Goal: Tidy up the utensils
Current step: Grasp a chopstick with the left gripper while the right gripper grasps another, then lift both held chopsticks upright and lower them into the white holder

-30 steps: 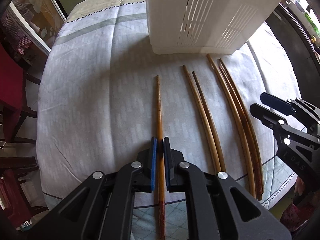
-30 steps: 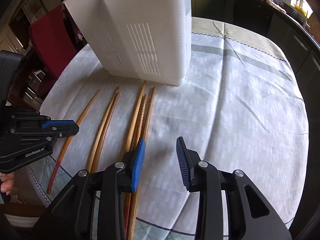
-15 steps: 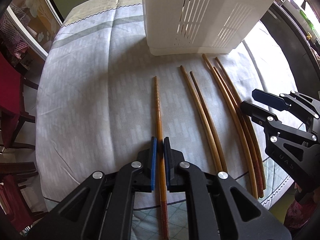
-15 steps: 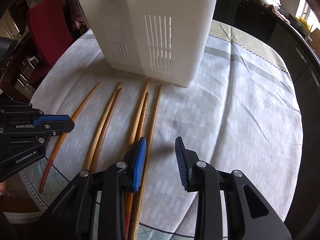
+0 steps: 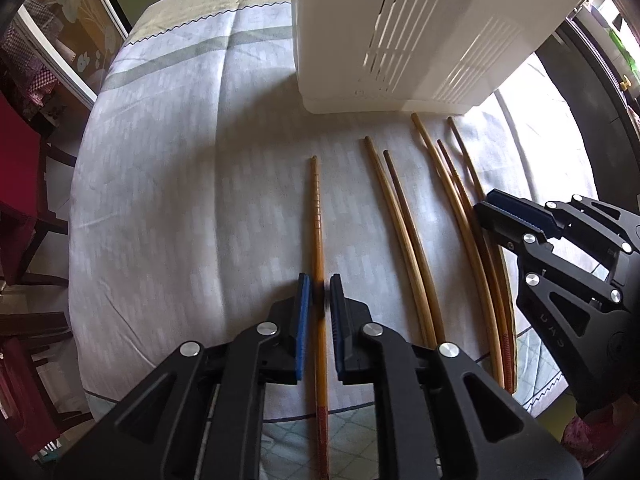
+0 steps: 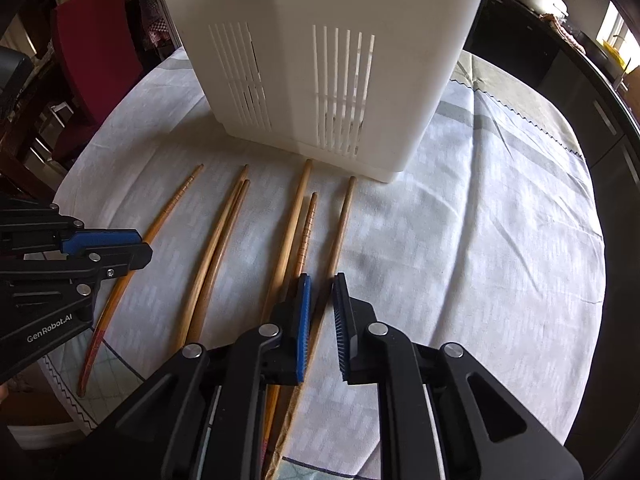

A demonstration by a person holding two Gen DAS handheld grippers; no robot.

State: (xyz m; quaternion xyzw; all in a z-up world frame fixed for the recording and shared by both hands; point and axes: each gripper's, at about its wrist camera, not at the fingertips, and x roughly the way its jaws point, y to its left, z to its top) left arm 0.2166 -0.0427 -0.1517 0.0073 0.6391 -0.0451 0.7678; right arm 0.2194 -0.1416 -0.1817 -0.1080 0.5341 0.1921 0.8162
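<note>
Several wooden chopsticks lie side by side on a pale tablecloth in front of a white slotted utensil holder, which also shows in the right wrist view. My left gripper straddles the leftmost, ridged orange chopstick with a small gap each side; the jaws are slightly open. My right gripper is partly open around the rightmost chopstick, which runs between its pads. Each gripper shows in the other's view: the right gripper, the left gripper.
A pair of chopsticks lies between the two grippers. Red chairs stand to the left of the round table. Dark cabinets run along the right. The table's front edge is just below the grippers.
My left gripper's jaws have parted slightly from the orange chopstick. My right gripper has moved left and forward over the rightmost chopstick, and its jaws have narrowed.
</note>
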